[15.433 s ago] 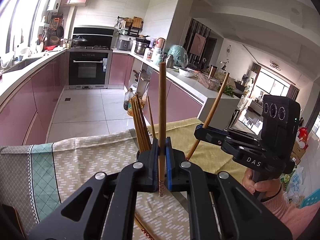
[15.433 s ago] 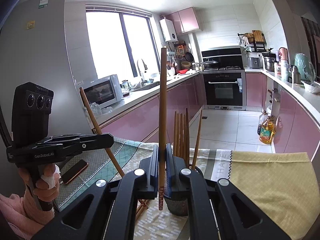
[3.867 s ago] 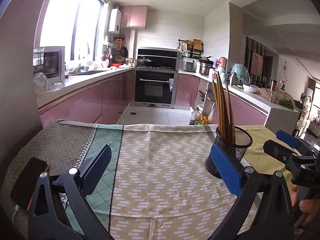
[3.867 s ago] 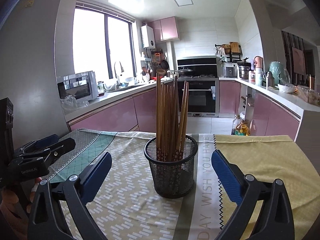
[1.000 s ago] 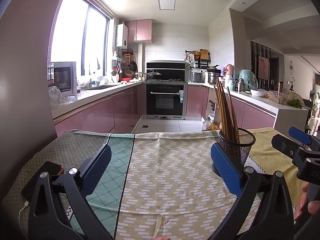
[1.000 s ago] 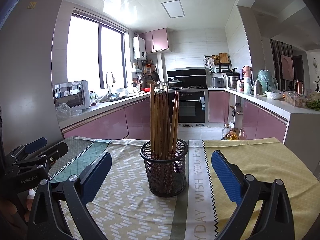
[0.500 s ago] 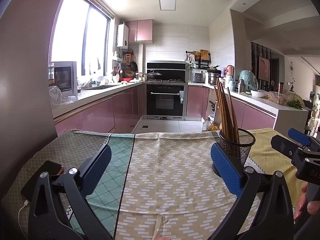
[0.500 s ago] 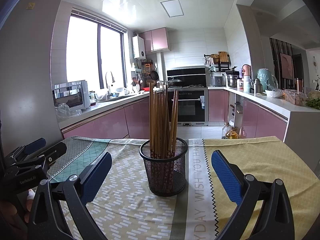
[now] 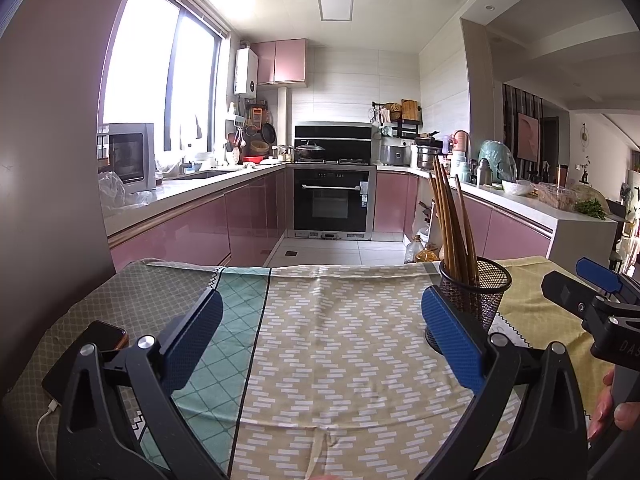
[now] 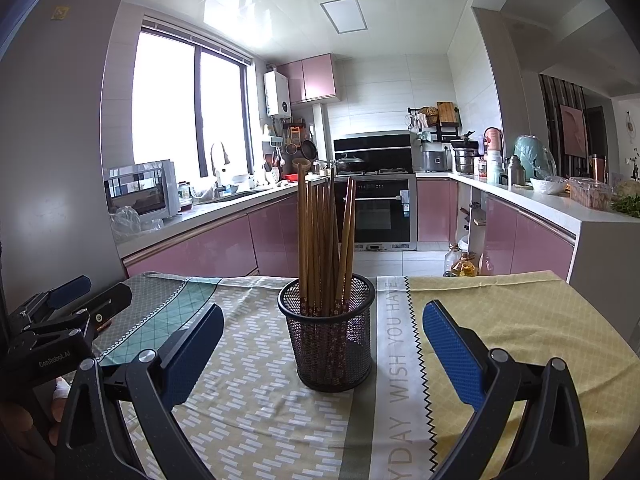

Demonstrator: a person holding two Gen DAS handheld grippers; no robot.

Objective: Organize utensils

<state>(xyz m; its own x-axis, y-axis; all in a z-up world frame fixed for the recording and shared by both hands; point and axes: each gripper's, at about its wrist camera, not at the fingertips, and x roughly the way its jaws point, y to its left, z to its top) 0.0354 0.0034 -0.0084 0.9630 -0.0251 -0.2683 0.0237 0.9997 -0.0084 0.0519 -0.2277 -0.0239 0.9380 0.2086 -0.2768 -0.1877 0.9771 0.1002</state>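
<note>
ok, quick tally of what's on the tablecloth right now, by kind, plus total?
Mesh holder: 1
Chopstick bundle, standing in the holder: 1 (single sticks overlap too much to count)
Phone, cable plugged in: 1
Total: 3
Left gripper and right gripper are both open and hold nothing.

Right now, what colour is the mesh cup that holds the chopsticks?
Black; the mesh cup shows best in the right wrist view.

Brown wooden chopsticks (image 10: 325,240), bundled upright in a black mesh cup (image 10: 329,340), patterned ends down, tips fanning slightly apart above the rim. Cup standing upright on the cloth-covered table (image 10: 256,400), round, open-topped, see-through. From the left view, chopsticks (image 9: 450,220) leaning leftward in the cup (image 9: 480,300).
</note>
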